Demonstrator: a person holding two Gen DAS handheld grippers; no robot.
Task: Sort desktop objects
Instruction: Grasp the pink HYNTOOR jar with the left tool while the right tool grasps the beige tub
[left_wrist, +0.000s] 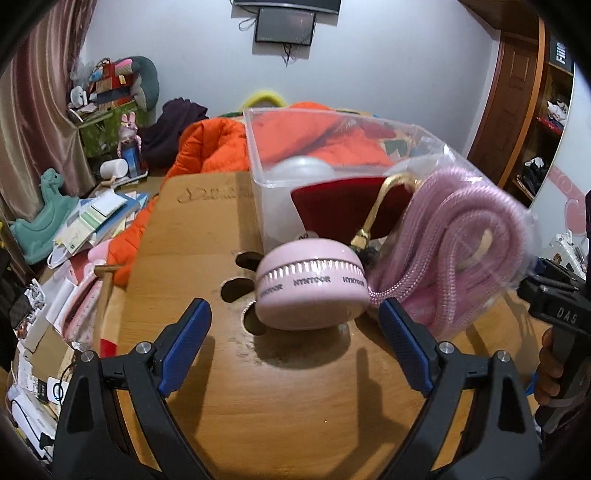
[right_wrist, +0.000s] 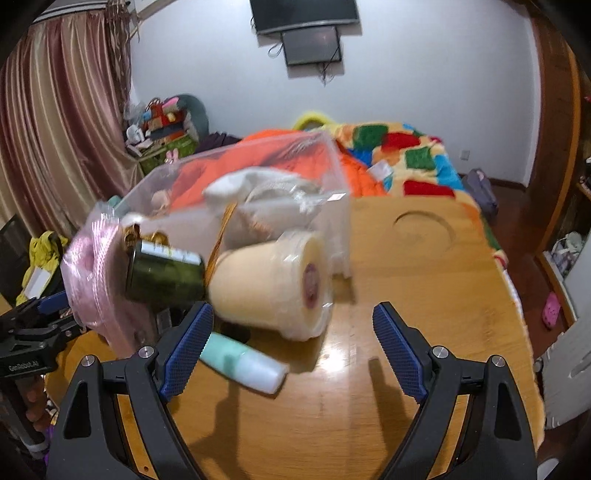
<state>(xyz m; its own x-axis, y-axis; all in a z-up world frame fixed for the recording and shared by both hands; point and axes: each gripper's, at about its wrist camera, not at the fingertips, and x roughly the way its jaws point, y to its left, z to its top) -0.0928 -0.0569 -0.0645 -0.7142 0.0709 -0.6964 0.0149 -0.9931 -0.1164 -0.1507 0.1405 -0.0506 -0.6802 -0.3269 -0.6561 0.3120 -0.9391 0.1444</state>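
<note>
left wrist: low over table (left_wrist: 295, 387) | right wrist: likewise | shared: clear bin (left_wrist: 258, 155)

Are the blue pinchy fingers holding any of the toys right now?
No. The left gripper is open, with the pink round case lying beyond its fingertips. The right gripper is open too, holding nothing.
</note>
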